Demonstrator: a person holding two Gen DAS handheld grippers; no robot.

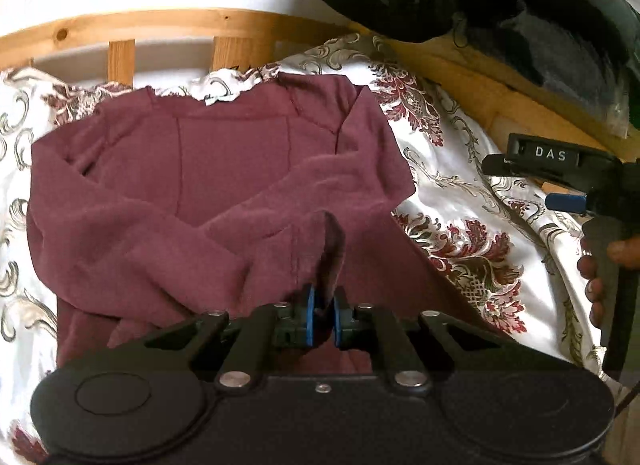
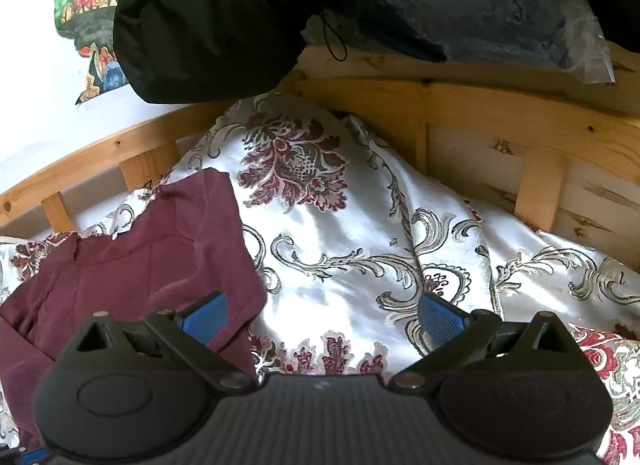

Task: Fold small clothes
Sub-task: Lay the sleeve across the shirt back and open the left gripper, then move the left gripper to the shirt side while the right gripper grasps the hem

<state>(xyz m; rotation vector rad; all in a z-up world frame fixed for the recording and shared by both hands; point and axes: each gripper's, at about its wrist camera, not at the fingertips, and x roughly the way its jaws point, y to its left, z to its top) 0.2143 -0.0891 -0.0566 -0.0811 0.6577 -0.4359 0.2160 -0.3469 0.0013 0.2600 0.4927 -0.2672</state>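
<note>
Two sleeves of the dark red shirt [image 1: 208,169] already lie folded across its chest, so the first part of the folding looks done, while the body itself is not yet folded in half. The shirt lies flat on the flowered bedspread [image 1: 460,169], with its neck toward the wooden bed frame [image 1: 160,23] and its left side near the left edge of the bed. In the middle of the left wrist view, the left gripper [image 1: 323,315] is almost closed, and its blue pads pinch a cuff of the sleeve that stands up in a small loop just above the lower part of the shirt. My judgement is that this cuff must now be laid down, or the hem taken, before the bottom can be brought up to the neck. Further right, the right gripper [image 2: 320,319] is wide open and holds nothing; its left pad hangs over the right edge of the shirt and its right pad over the bare bedspread. At the far right of the left view a hand [image 1: 600,273] grips the handle of that tool. Behind the bed a black bag [image 2: 208,25] rests on the frame.
</note>
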